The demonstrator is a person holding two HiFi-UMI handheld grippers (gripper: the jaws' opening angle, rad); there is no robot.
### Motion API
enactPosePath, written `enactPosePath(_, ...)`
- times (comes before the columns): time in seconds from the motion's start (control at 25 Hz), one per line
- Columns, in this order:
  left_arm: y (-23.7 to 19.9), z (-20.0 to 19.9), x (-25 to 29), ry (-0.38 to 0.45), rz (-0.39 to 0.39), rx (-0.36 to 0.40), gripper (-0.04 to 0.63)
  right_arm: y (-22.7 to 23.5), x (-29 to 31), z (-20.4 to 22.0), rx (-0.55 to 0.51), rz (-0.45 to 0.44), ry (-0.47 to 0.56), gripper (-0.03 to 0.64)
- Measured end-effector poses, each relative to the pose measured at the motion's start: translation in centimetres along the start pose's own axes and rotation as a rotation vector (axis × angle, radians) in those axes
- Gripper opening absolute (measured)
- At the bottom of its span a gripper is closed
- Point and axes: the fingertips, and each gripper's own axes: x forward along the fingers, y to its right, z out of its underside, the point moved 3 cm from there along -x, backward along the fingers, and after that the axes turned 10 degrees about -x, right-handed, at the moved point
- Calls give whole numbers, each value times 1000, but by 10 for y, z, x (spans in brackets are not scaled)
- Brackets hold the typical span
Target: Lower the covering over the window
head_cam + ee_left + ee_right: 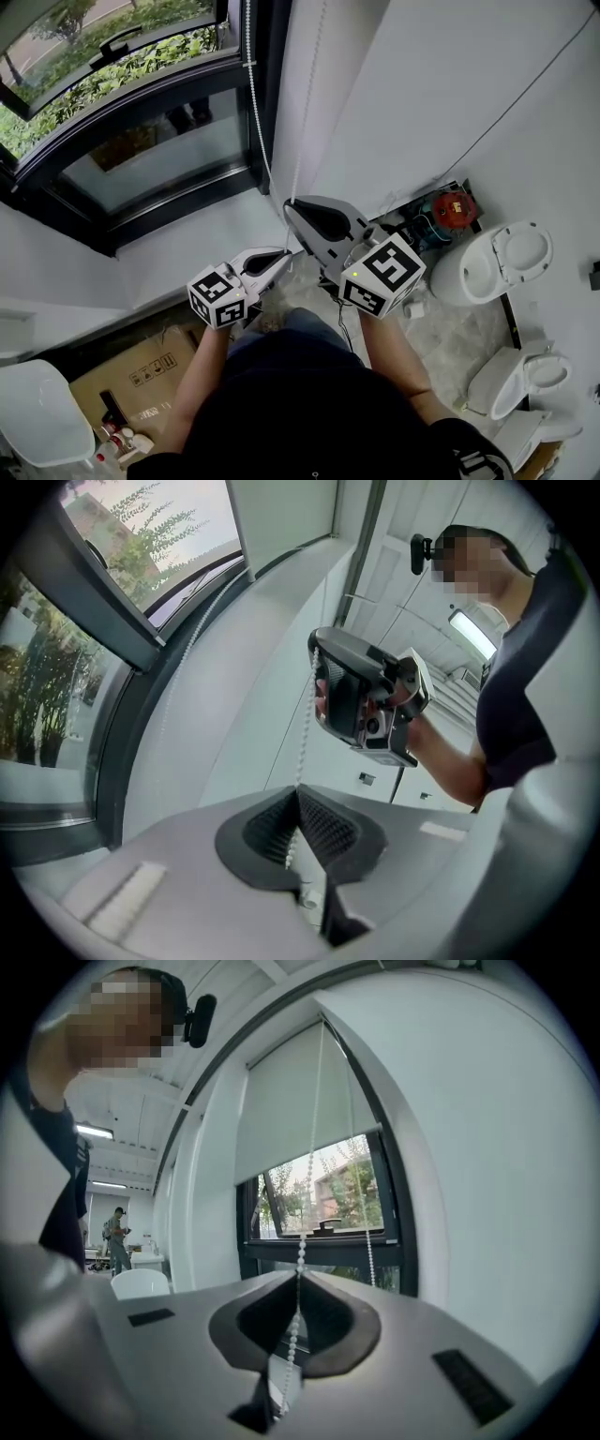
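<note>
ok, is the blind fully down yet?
Partly down. In the right gripper view the roller blind covers only the top of the window; trees show through the glass below its hem.

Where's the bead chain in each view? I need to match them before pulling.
Head view: the bead chain drops from top centre, beside the window frame, to the right gripper.
Left gripper view: centre, rising from the left gripper, shut on it, toward the right gripper.
Right gripper view: centre, running up across the roller blind.
Shared landmark: the dark window frame.
</note>
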Motion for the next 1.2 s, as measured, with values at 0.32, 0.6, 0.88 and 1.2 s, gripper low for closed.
enactPosePath(0.32,0,19,-6,-68,-6,27,12,-1,2,25,-33,10,-81,12)
enactPosePath(0.6,-6,27,-11,-72,-24,-25,12,-6,0,35,0,-9,-78,12)
enactPosePath(0.88,-12,43,-16,-137,-58,-30,12,-8,8,66,9,-26,-152,12)
enactPosePath(1.2,-16,44,-22,-144,-82,-39,12,-8,16,86,5,-48,-201,12)
